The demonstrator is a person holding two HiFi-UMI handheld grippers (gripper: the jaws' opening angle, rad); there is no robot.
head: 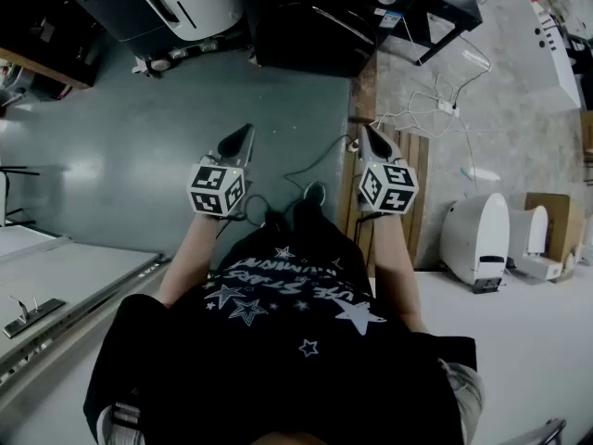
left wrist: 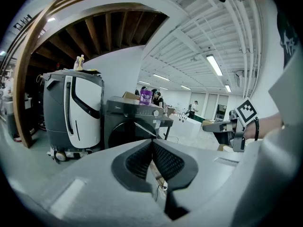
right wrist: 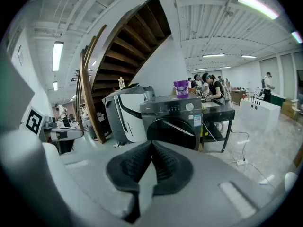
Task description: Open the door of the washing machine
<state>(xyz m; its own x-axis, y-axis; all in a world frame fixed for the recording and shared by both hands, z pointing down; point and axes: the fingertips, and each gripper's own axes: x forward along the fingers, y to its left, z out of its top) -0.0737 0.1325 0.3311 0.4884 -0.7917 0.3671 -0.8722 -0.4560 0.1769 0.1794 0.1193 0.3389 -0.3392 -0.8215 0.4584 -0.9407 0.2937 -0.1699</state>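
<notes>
My left hand-held gripper point(head: 245, 134) and right hand-held gripper point(head: 367, 133) are pressed together, empty; washer point(right wrist: 182, 109) well ahead on the floor point(head: 139, 156), door point(right wrist: 172, 129) shut, and arriving unspread, I'd likely skid off it.

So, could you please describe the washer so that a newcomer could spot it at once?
Find the wooden staircase; below it stands a tall white-and-grey machine. The washer is the lower dark box to its right in the right gripper view, the only one with a round door, and a purple tub sits on top.
</notes>
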